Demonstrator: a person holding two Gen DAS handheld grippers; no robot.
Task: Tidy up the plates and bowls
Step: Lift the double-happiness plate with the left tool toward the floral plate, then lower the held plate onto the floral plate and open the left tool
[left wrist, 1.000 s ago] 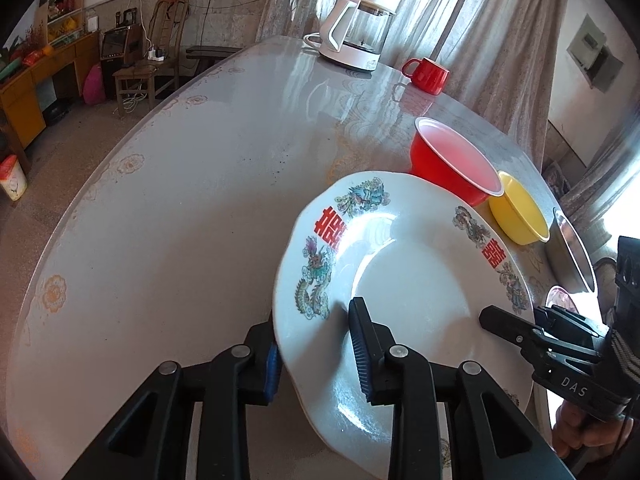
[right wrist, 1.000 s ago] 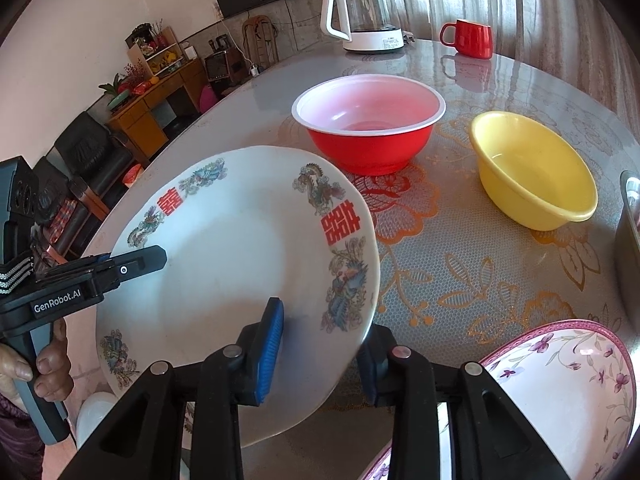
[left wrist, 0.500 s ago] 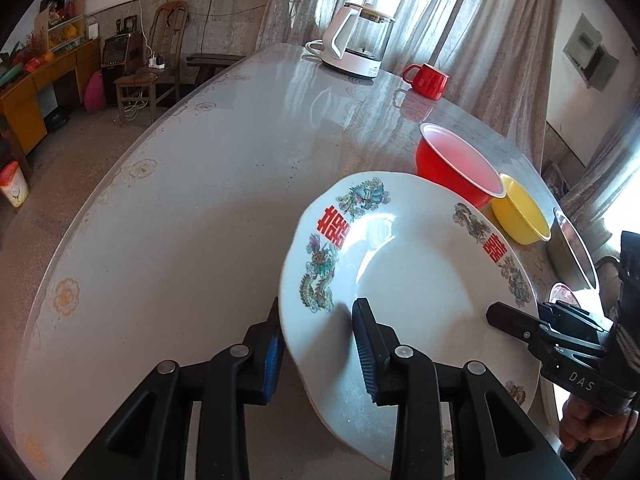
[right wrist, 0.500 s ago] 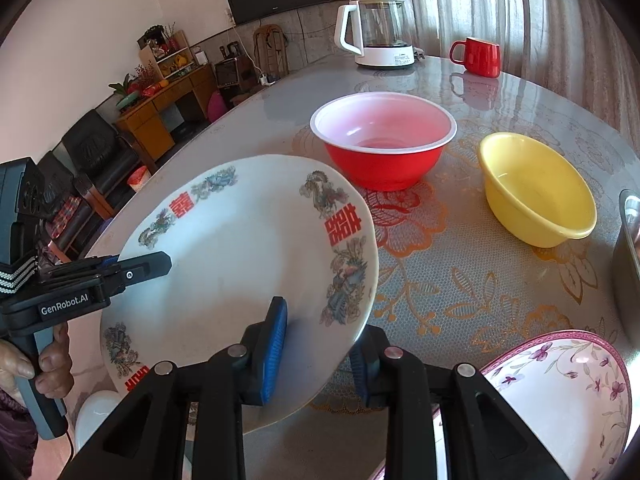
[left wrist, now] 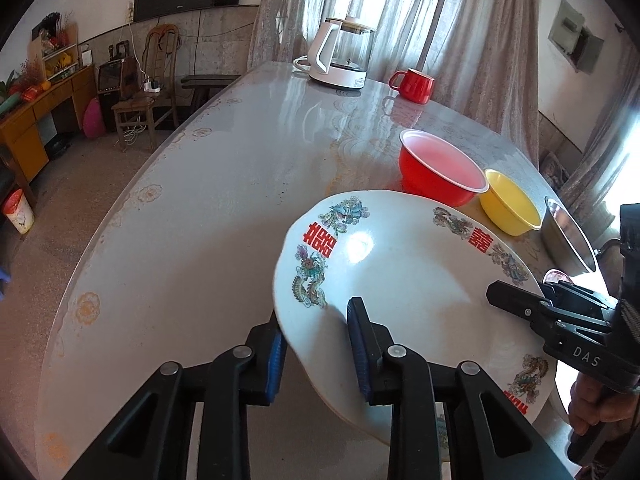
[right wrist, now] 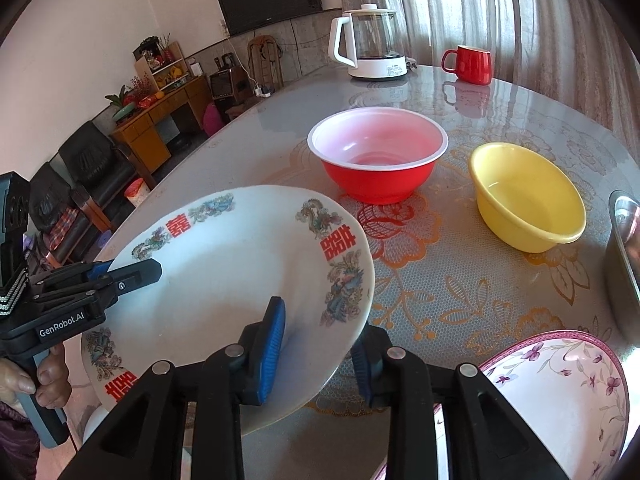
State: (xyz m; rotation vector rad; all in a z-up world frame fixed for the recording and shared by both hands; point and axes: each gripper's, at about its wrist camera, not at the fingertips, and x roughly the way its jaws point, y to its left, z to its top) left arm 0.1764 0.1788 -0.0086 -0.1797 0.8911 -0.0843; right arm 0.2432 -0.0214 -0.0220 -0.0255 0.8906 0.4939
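Observation:
A large white plate [left wrist: 400,272] with red characters and dragon prints hangs tilted above the table, carried from two sides. My left gripper [left wrist: 316,324] straddles its left rim, one blue pad under and one on top, jaws closing on it. My right gripper [right wrist: 320,320] is shut on the opposite rim [right wrist: 224,264] the same way. Each gripper also shows in the other's view: the left gripper [right wrist: 132,274] and the right gripper [left wrist: 504,294]. Beyond the plate stand a red bowl [right wrist: 378,160] and a yellow bowl [right wrist: 524,200]. A floral bowl [right wrist: 560,392] sits near the right.
A steel bowl [right wrist: 624,256] stands at the right edge of the round glass-topped table [left wrist: 200,240]. A white kettle [left wrist: 344,54] and a red mug [left wrist: 414,86] stand at the far side. Under the plate another white dish peeks out. A hand grips each handle.
Both grippers keep their hold on the plate. Both views have tipped up a little, so more of the room shows and the plate sits slightly lower in the frames.

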